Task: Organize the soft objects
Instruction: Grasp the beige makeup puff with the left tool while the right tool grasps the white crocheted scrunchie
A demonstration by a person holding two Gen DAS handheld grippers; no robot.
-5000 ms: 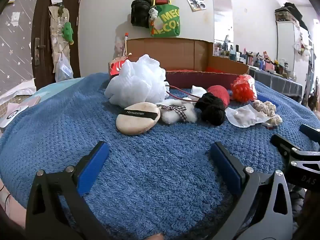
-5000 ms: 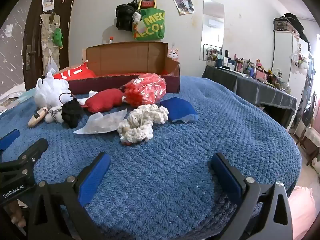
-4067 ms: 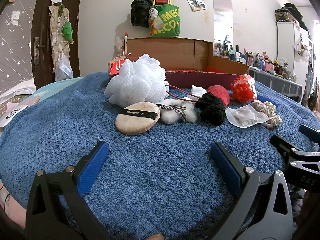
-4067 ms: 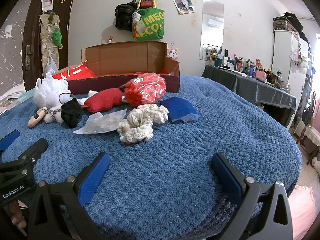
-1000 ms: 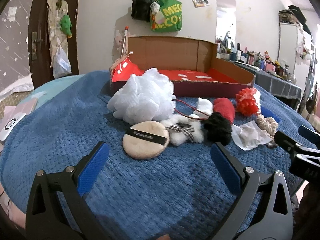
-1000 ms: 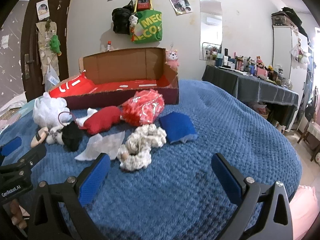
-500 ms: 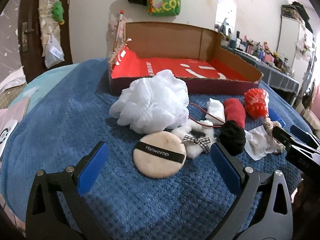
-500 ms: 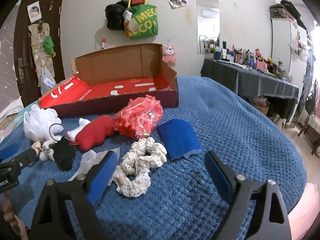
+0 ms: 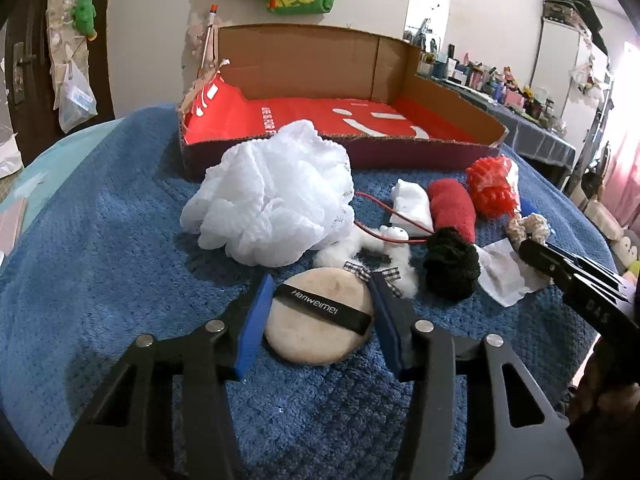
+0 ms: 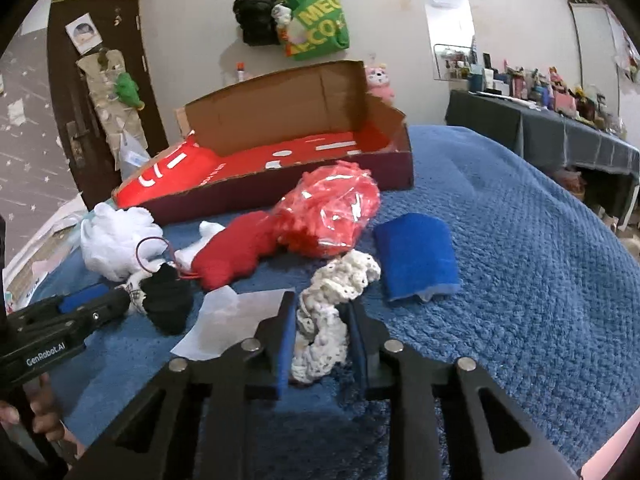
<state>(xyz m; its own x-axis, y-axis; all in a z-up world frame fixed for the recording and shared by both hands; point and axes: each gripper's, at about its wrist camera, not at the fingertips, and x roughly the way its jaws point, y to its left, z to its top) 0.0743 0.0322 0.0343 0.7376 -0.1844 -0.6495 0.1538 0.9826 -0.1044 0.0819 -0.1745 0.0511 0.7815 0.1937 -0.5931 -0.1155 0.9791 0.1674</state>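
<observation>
Beige puff on blanket, left gripper just closed onto its rim. Right gripper just clamped crochet piece. 2 simultaneous grabs, likely both headed for box behind.

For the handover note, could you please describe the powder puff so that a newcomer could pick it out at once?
Start at the open cardboard box with the red lining on the blue blanket. In front of it sits a white mesh bath sponge, and nearer still lies the powder puff, between the left gripper's blue fingers. It alone is a flat beige disc with a black lettered band.
</observation>
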